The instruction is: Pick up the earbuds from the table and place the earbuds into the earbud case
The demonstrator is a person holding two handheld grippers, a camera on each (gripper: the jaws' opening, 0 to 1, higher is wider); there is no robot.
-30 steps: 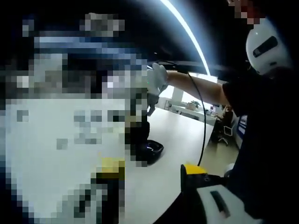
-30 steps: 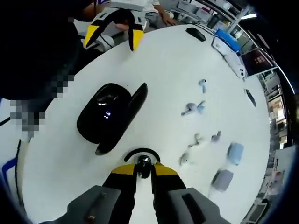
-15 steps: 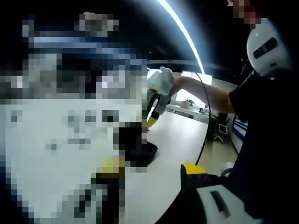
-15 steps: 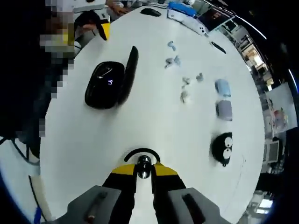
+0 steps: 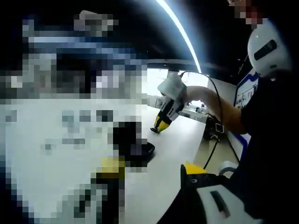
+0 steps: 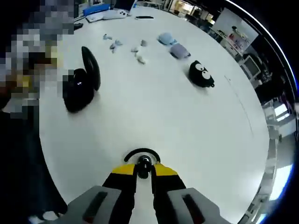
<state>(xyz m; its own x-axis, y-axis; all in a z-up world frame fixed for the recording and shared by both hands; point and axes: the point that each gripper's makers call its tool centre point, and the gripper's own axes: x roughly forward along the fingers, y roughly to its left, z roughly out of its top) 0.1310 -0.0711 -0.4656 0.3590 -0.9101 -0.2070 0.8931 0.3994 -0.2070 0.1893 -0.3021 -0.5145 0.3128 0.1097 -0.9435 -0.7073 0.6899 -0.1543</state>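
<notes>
White round table (image 6: 187,135) is seen across the right gripper view, with an office background of desks and monitors at the far edge. Open black earbud case (image 6: 80,86) is parked at the table's left side, lid up, a small lit display visible inside. Beyond it, loose pale earbuds (image 6: 138,58) are scattered with other small pieces, well apart from the case. Two pale blue cases (image 6: 172,45) and a black round case with cartoon eyes (image 6: 201,75) are set further right.

Right gripper (image 6: 144,173) is clenched on a black earbud (image 6: 143,162), its ear hook arching just above the yellow tips. It is held over bare table, well apart from the case.

In the left gripper view the right gripper is seen from the side above the table near the earbud case (image 5: 140,151). Left gripper (image 5: 154,170) is largely mosaicked; only the right yellow tip is clear, so whether it is released or clenched cannot be told.

Risks, as judged: grip is on a small rounded body, so the bud could be slipped or twisted out during transfer. Ear hook could be caught on the case rim or lid. An unbraced case could be pushed or tipped on insertion.

Hidden: case cavity and whether one bud is already seated cannot be made out.
</notes>
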